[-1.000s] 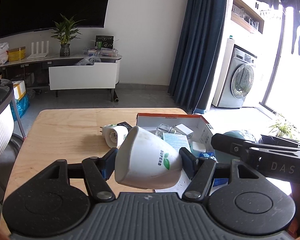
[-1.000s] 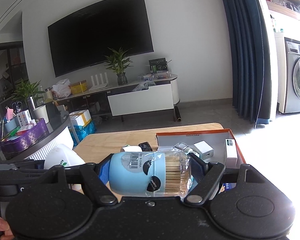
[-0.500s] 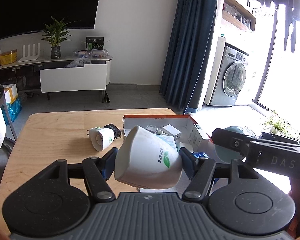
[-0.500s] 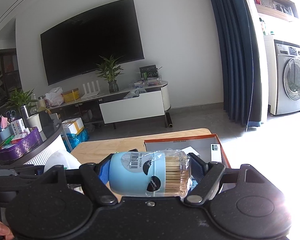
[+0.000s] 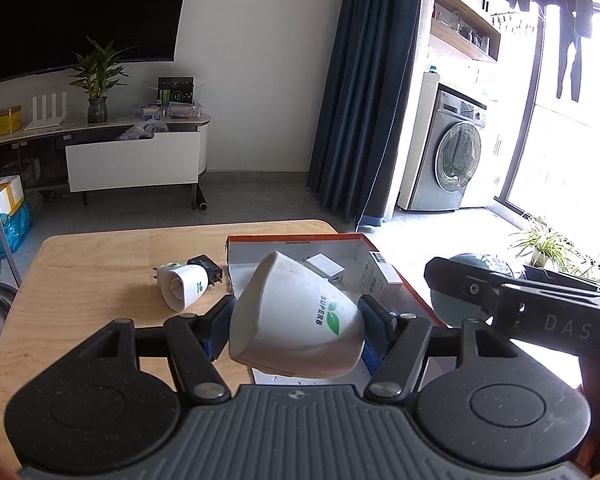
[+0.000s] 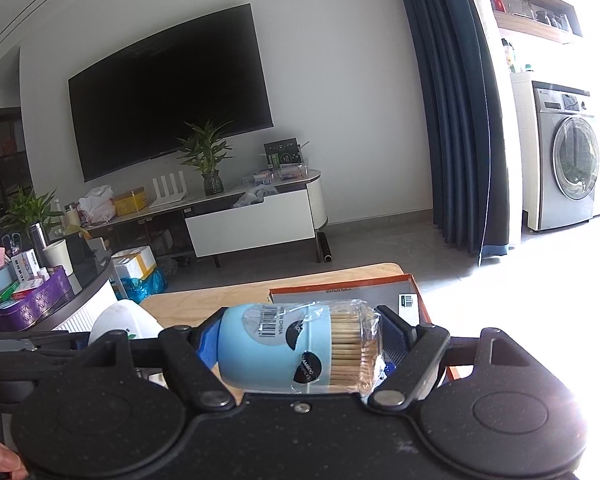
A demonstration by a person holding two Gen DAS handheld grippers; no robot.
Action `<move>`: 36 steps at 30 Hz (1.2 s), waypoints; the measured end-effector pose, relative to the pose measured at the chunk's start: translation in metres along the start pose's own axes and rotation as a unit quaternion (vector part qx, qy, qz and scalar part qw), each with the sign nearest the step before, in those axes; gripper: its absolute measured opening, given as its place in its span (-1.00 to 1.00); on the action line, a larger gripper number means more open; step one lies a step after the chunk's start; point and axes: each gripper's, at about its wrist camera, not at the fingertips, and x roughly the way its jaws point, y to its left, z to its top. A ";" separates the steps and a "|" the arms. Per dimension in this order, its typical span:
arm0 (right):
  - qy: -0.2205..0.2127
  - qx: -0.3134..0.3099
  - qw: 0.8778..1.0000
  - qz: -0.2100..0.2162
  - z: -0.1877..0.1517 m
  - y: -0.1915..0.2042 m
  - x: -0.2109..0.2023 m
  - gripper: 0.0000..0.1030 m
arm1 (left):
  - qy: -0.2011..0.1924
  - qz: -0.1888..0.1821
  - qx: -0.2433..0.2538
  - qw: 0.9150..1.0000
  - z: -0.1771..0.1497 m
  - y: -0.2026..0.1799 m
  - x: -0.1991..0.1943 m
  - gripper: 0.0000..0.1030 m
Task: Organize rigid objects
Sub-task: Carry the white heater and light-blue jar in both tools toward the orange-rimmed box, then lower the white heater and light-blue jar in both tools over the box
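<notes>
Both views have swung since a second ago: the orange-rimmed box now sits more squarely ahead of the left hand-held gripper, and the television has slid leftward in that view.

Nearest, the left hand-held gripper is clamped on a white cone-shaped device printed "SUPERB", tilted with its wide open end facing left and low; both blue pads press its sides. The device hangs over the near left corner of the box. Just to the right of this hand-held gripper, the other tool's black body crosses the view with a pale blue object behind it.

The right hand-held gripper grips a light blue toothpick holder lying sideways between its pads, clear wrapped end to the right, jaws standing wide around it.

Ahead and left of the left hand-held gripper, on the wooden desk, lies a white plug-in unit touching a black adapter. Farther ahead, inside the box, rest a white charger block and a white carton against the right wall.
</notes>
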 end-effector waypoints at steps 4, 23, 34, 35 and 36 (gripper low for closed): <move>-0.002 0.003 1.000 -0.003 0.000 -0.002 0.000 0.77 | -0.001 -0.002 0.001 1.000 0.001 -0.002 0.001 0.30; -0.003 0.012 1.000 -0.014 0.000 -0.005 0.002 0.77 | 0.007 -0.011 0.007 1.000 0.000 -0.006 0.010 0.30; -0.003 0.014 1.000 -0.016 -0.001 -0.007 0.004 0.77 | 0.011 -0.016 0.013 1.000 0.000 -0.007 0.014 0.30; -0.003 0.014 1.000 -0.016 -0.001 -0.007 0.004 0.77 | 0.011 -0.017 0.013 1.000 0.000 -0.007 0.014 0.30; -0.003 0.015 1.000 -0.016 -0.001 -0.007 0.004 0.77 | 0.011 -0.017 0.013 1.000 0.000 -0.007 0.015 0.30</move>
